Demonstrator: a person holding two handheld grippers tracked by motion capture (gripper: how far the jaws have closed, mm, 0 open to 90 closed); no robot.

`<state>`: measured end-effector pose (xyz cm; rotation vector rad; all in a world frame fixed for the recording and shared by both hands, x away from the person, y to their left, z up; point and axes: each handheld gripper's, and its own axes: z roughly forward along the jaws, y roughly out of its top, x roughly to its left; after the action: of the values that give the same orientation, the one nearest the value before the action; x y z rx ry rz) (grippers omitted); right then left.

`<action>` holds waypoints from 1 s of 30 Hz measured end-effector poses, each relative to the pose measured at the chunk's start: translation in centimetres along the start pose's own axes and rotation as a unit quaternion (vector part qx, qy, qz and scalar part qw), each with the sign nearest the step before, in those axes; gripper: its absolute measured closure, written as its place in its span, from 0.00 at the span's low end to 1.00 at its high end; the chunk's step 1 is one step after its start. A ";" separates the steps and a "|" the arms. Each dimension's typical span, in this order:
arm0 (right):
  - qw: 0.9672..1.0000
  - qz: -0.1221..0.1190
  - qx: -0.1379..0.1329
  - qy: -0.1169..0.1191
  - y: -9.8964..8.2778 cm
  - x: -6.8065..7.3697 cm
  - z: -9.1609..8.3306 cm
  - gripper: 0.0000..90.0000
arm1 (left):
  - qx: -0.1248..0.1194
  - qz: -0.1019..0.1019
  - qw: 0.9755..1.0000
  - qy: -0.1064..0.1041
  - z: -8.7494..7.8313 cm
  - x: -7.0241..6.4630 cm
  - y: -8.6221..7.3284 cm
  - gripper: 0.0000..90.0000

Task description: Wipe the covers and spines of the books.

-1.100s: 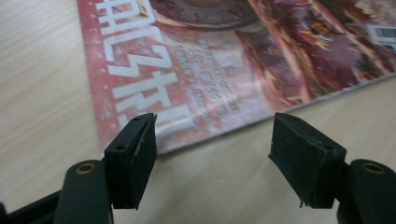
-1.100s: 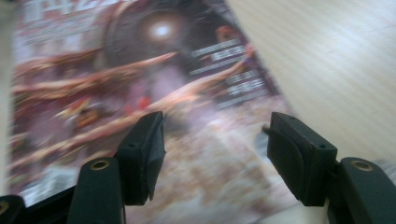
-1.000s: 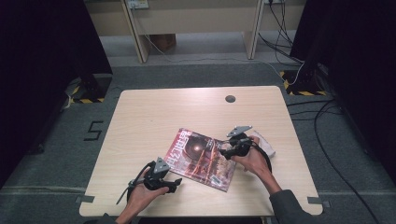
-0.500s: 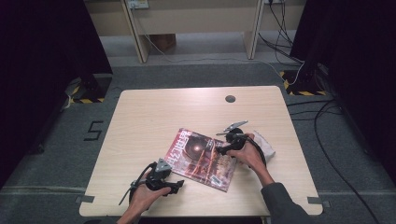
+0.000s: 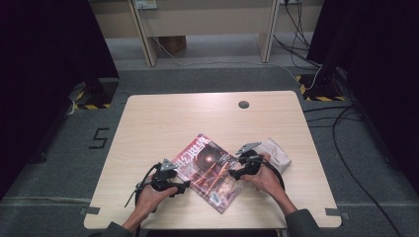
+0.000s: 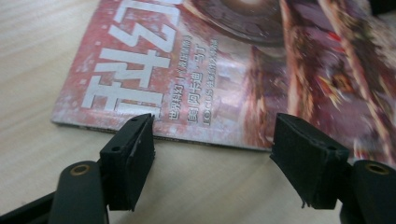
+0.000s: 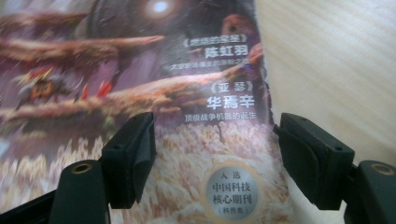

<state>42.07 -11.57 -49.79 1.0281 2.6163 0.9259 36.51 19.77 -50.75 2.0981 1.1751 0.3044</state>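
You are bringing both grippers in on the magazine (image 5: 210, 170), which is lying flat and closed on the table (image 5: 163, 116). Your left gripper (image 6: 212, 154) is standing released, nothing between its jaws, the spine edge just ahead of them. Your right gripper (image 7: 215, 158) is hovering over the cover's free edge, its jaws having just been opening, nothing gripped. Beyond your right hand (image 5: 269, 180) a crumpled cloth (image 5: 276, 153) is lying. Next you are likely needing to pinch that free edge and lift.

- High view: table (image 5: 163, 123) evenly lit, dark surroundings, soft shadows.
- Gripper views: magazine (image 6: 261, 60) cover blurred farther off, glare near the top.
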 end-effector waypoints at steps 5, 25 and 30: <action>1.000 -0.011 -0.001 0.002 -1.1 1.2 -0.7 0.31 | -0.004 0.004 1.000 0.005 0.8 0.7 1.0 0.31; 1.000 -0.011 -0.018 0.023 -5.4 4.6 -3.5 0.29 | -0.014 0.040 0.999 0.008 2.0 -0.6 2.5 0.32; 0.999 -0.006 -0.022 0.025 -6.0 4.8 -3.7 0.28 | -0.002 0.040 0.999 0.000 1.0 -2.0 1.1 0.31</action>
<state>33.78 -13.56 -50.29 0.9900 2.6267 1.0157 36.62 17.28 -50.48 2.1457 1.0922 0.3432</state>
